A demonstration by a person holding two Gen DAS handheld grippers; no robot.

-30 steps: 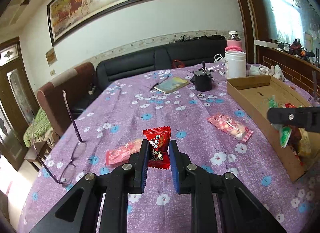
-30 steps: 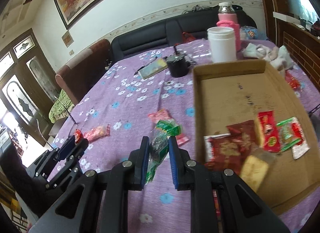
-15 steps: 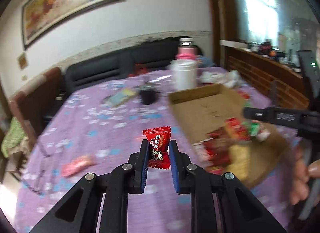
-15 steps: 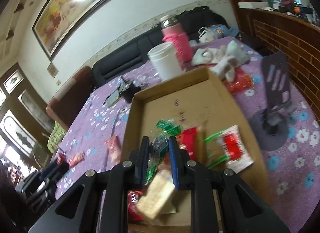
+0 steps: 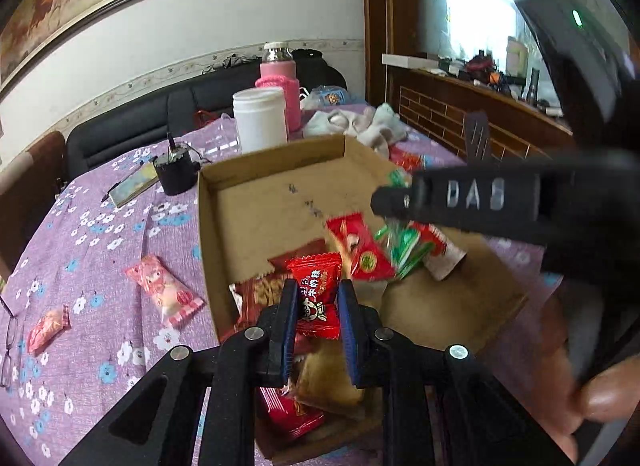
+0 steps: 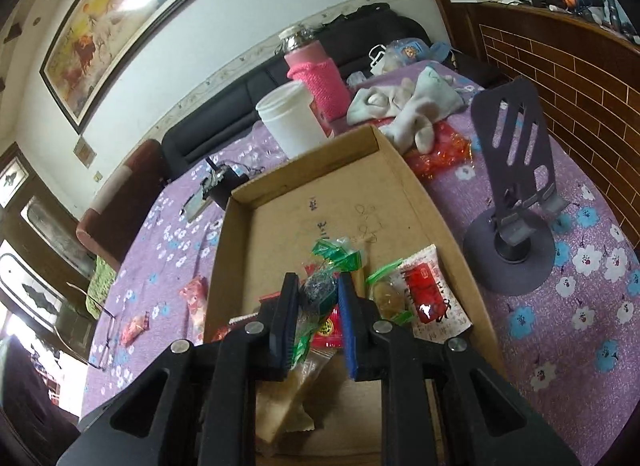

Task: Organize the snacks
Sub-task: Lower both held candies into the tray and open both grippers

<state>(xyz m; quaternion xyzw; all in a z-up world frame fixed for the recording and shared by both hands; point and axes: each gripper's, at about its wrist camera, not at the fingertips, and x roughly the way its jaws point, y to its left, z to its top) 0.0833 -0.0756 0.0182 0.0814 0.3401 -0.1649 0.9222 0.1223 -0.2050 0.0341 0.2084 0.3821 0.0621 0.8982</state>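
Observation:
My left gripper (image 5: 318, 306) is shut on a red candy (image 5: 316, 290) and holds it over the near end of the cardboard box (image 5: 272, 189). My right gripper (image 6: 318, 298) is shut on a green-wrapped snack (image 6: 320, 290) above the same box (image 6: 344, 201). The right gripper also shows in the left wrist view (image 5: 460, 201), over the box's right side. Several snack packets lie in the box, among them a red packet (image 5: 360, 246) and a white and red packet (image 6: 430, 294). Two pink snacks (image 5: 164, 296) (image 5: 46, 328) lie on the purple floral tablecloth (image 5: 100, 242) left of the box.
A white jar (image 5: 260, 119), a pink-sleeved bottle (image 5: 280, 85), a black cup (image 5: 174, 171) and a notebook (image 5: 132, 185) stand behind the box. A phone stand (image 6: 516, 193) and crumpled cloths (image 6: 404, 105) are to the right. Glasses (image 5: 8, 342) lie at the left edge.
Both grippers have swung right from the open tablecloth to over the box, each still holding its snack. The right gripper has come lower into the box.

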